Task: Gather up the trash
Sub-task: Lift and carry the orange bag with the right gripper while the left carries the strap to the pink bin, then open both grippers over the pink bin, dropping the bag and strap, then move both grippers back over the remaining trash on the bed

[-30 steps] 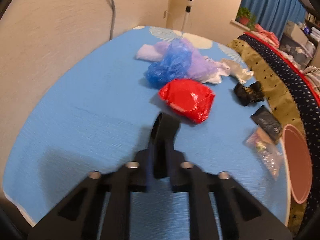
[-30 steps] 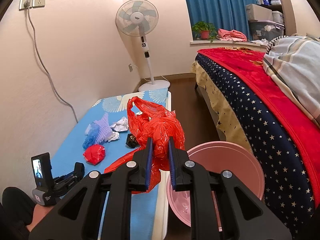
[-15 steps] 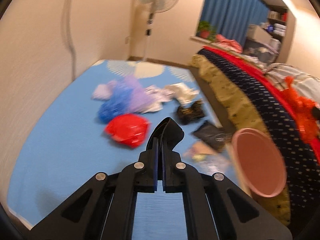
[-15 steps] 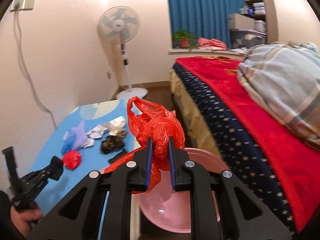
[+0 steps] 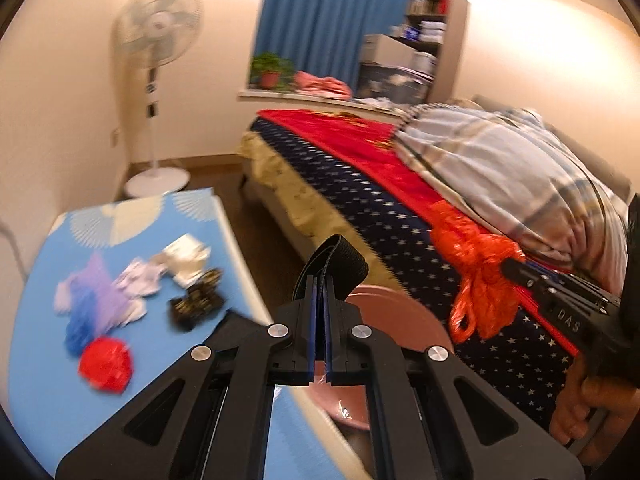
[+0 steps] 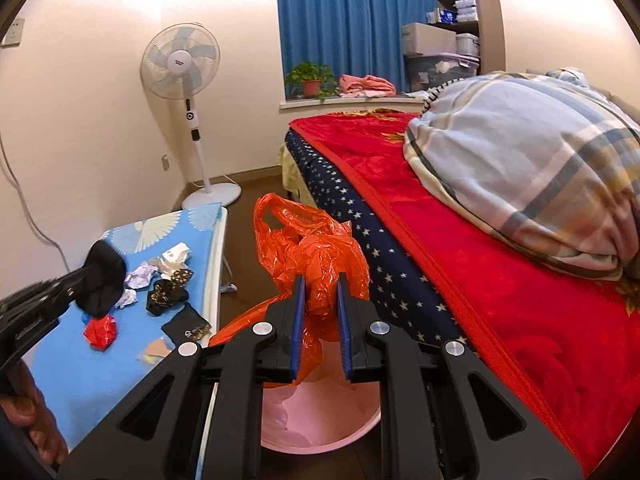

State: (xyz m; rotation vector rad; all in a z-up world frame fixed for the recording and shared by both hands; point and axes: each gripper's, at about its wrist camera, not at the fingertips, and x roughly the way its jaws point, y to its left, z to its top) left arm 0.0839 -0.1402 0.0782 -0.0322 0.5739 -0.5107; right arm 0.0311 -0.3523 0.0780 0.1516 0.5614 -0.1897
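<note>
My left gripper (image 5: 320,280) is shut on a floppy black scrap (image 5: 340,256), lifted above the table's right edge near the pink bin (image 5: 400,312). From the right wrist, that black scrap (image 6: 102,284) hangs over the blue table (image 6: 120,360). My right gripper (image 6: 320,284) is shut on a crumpled red plastic bag (image 6: 312,248) held over the pink bin (image 6: 352,436). On the table lie a red crumpled ball (image 5: 105,364), a blue and purple bag (image 5: 86,308), white paper (image 5: 138,280) and a black patterned wrapper (image 5: 196,304).
A bed with a starred navy cover and red blanket (image 6: 500,300) runs along the right, close to the bin. A standing fan (image 6: 180,64) is at the far wall. A flat black packet (image 6: 186,324) lies near the table edge. A hand (image 5: 580,412) grips the right tool.
My left gripper rose off the table with the black scrap and swung right toward the bin and bed. The right gripper drifted slightly, still holding the red bag.
</note>
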